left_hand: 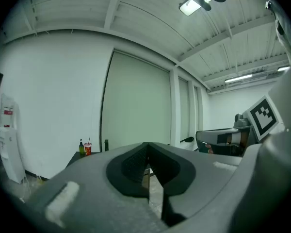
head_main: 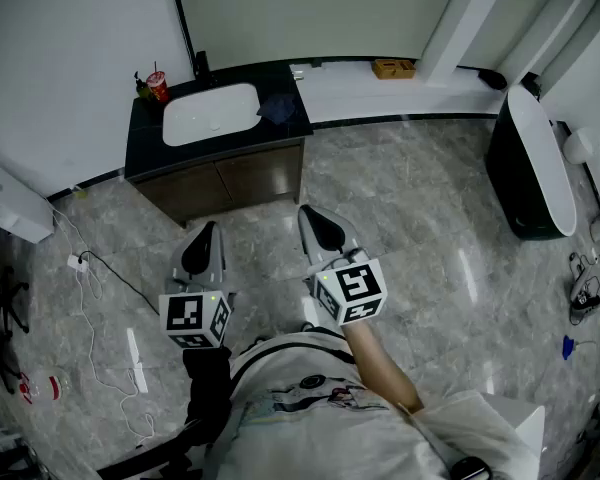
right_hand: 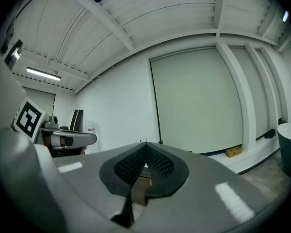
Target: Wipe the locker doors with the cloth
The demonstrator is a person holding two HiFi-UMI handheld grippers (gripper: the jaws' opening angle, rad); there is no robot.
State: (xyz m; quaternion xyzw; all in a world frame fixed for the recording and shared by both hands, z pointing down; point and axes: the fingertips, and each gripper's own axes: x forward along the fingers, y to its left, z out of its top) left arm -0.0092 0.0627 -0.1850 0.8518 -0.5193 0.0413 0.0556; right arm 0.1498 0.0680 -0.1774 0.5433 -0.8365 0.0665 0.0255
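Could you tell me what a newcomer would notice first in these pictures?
The left gripper and right gripper, each with its marker cube, are held side by side mid-frame in the head view, both shut and empty. Beyond them stands a dark vanity with a white basin and a dark blue cloth right of it on the counter. A black freestanding tub sits at the far right.

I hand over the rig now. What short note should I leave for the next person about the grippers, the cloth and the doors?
Left gripper: shut, empty.
Right gripper: shut, empty.
Both point toward the doors, not touching them.
Cloth: lies on the counter, right of the sink.
Done: nothing yet; cloth not picked up.
Left: take the cloth, wipe the doors.
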